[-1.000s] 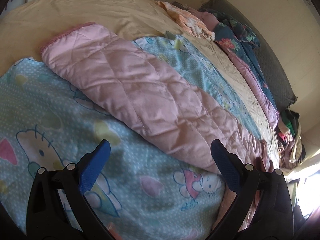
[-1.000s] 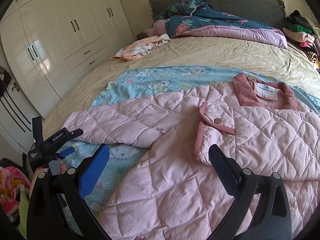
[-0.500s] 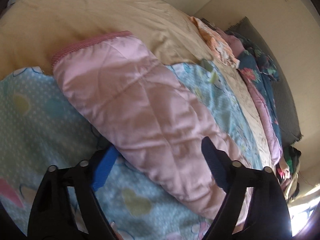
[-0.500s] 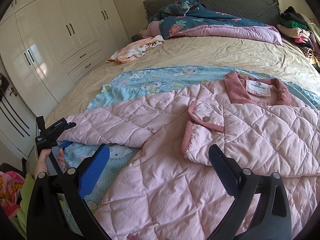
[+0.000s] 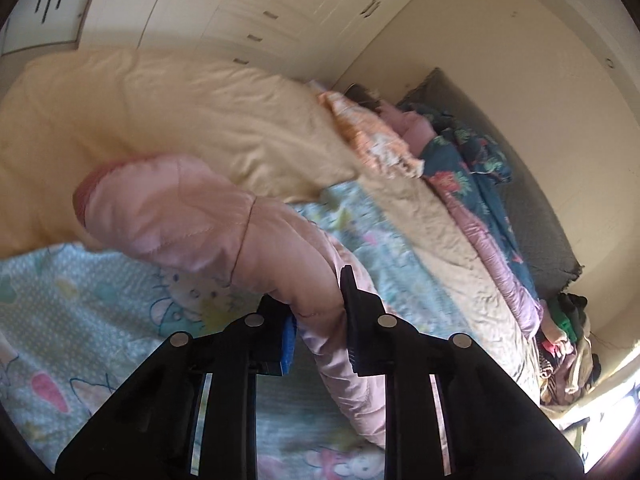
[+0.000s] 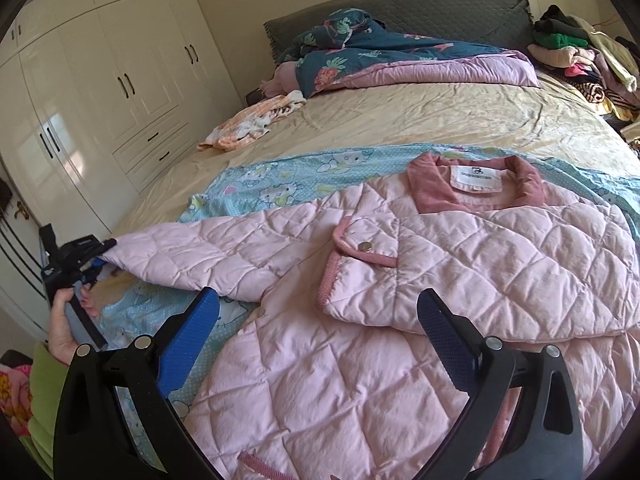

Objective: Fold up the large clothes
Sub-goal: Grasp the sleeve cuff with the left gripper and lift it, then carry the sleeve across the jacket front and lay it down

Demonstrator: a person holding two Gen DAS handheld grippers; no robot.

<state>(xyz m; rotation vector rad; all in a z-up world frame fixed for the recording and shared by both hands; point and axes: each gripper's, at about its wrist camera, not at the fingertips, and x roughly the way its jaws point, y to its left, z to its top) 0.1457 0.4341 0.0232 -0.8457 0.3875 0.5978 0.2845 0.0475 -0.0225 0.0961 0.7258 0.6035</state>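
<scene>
Left gripper (image 5: 318,320) clamped on the sleeve (image 5: 208,216) of the pink quilted jacket (image 6: 400,280), jaws drawn close with the padded fabric bunched between them. Sleeve raised off the bedding near the grip, running out toward 10 o'clock in the left wrist view and ending in a darker pink cuff (image 5: 86,192). Seen from the right wrist camera at 9 o'clock, held in the person's left hand (image 6: 64,320), nipping the sleeve's far end.

Right gripper (image 6: 318,340) spread wide, blue fingers (image 6: 192,328) well apart, holding nothing, hovering over the jacket's lower body. Cannot tell whether the fingertips touch the fabric.

Jacket laid front-up across the foot half of the bed, rose collar (image 6: 476,188) with a white label at 1 o'clock, a flap with a metal snap (image 6: 365,246) just above the gripper's centre. Upper part folded over the lower, its edge trimmed in pink ribbing.

Beneath the jacket, a light blue cartoon-cat blanket (image 6: 280,188), showing at 11 o'clock and under the raised sleeve. Below that, a tan bedsheet (image 6: 440,120) covering the mattress.

Farther out: an orange-and-white garment (image 6: 248,126) crumpled at 11 o'clock, a dark teal floral quilt (image 6: 372,52) with a mauve lining against the grey headboard (image 6: 420,8) at 12 o'clock, a heap of mixed clothes (image 6: 580,52) at 2 o'clock, and white wardrobe doors (image 6: 100,88) along the wall from 9 to 11 o'clock.
</scene>
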